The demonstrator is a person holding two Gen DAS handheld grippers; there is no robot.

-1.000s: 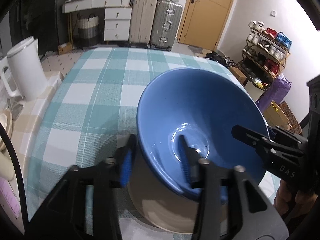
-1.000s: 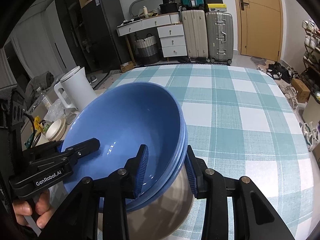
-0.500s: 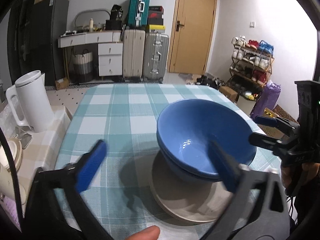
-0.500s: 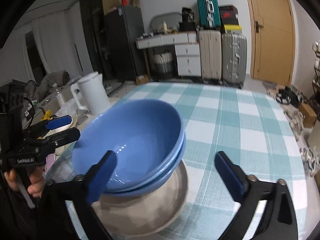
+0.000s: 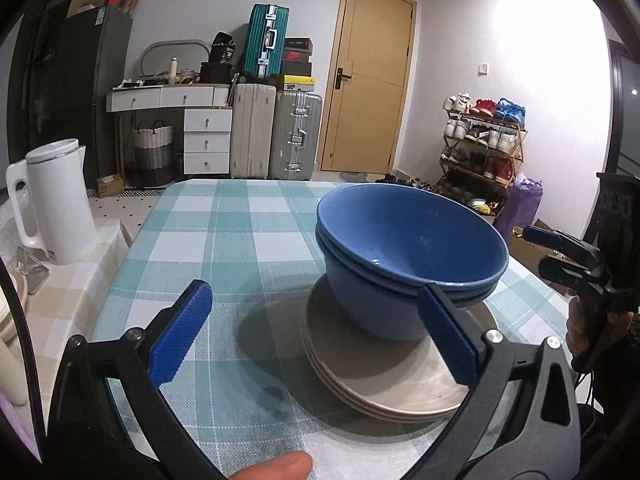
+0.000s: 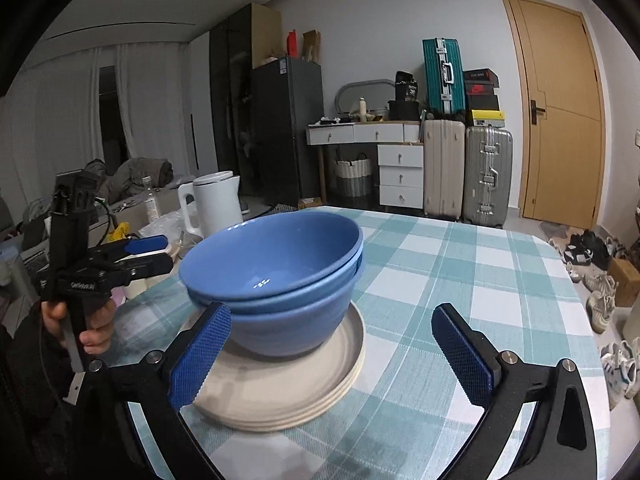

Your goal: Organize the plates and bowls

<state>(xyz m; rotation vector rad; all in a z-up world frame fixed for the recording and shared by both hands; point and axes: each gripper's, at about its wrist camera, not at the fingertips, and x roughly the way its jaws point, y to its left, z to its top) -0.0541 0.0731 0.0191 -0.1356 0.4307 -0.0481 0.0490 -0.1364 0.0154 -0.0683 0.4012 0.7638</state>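
So your two blue bowls sit nested on the stack of beige plates on the checked tablecloth, with the white kettle off to the side. Your left gripper is spread wide and holds nothing, its blue pads clear of the bowls. Same for your right gripper: jaws gaping, nothing gripped, bowls and plates just ahead of its left pad.

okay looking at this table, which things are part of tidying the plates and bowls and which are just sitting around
Part of the job:
- stacked blue bowls
- beige plates under them

Just sitting around:
- white kettle
- suitcases
- shoe rack
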